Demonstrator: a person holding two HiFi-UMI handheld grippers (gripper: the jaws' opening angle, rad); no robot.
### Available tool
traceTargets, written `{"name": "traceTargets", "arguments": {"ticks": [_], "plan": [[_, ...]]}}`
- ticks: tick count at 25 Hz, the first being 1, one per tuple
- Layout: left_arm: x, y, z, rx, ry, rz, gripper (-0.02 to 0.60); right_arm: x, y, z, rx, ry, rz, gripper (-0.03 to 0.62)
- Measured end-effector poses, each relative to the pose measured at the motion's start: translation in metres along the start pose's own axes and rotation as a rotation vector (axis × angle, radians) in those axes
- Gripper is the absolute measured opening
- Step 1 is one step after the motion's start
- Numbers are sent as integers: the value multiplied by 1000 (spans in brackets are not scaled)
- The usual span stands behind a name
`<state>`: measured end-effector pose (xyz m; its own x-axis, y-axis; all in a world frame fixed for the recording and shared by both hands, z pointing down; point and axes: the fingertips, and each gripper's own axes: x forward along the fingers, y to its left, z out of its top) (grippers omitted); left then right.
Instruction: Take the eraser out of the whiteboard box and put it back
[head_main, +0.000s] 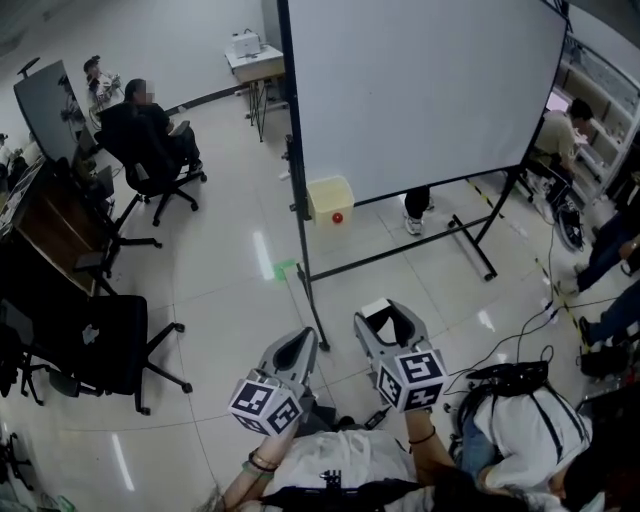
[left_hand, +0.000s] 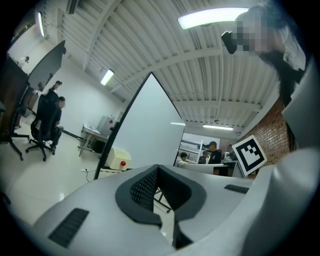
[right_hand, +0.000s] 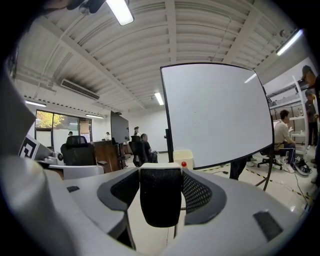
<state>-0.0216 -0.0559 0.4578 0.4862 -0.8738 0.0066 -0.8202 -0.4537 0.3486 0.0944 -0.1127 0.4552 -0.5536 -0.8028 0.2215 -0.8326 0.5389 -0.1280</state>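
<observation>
The whiteboard (head_main: 420, 90) stands on a black wheeled frame ahead of me. A cream box (head_main: 328, 195) with a red knob (head_main: 337, 217) hangs at its lower left corner; it also shows as the box (left_hand: 119, 157) and the box (right_hand: 182, 156) in the gripper views. Both grippers are held low near my body, well short of the board. My right gripper (head_main: 385, 318) is shut on the eraser (right_hand: 160, 197), a black block with a white back (head_main: 376, 308). My left gripper (head_main: 300, 342), the same gripper (left_hand: 158, 170), has its jaws together with nothing between them.
A person sits in an office chair (head_main: 150, 150) at the far left by a dark desk (head_main: 40, 215). Another black chair (head_main: 95, 345) stands closer on the left. A crouching person (head_main: 520, 430) and cables (head_main: 520, 340) are at my right. More people sit at the far right (head_main: 565, 130).
</observation>
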Motion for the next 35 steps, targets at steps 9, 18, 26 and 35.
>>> {"name": "traceTargets", "arguments": {"ticks": [9,18,26,35], "plan": [[9,9,0,-24,12,-14,-14,15,1,2,-1,9,-4,281],[20,14,-1,-33,30,-26,-14,25,-6,2,7,16,-14,281],[20,32,0,-48,35,0,-14,51,-13,15,3,4,2,281],[11,87,22,-58,9,56,-14,139,-30,78,-47,-85,13,281]]}}
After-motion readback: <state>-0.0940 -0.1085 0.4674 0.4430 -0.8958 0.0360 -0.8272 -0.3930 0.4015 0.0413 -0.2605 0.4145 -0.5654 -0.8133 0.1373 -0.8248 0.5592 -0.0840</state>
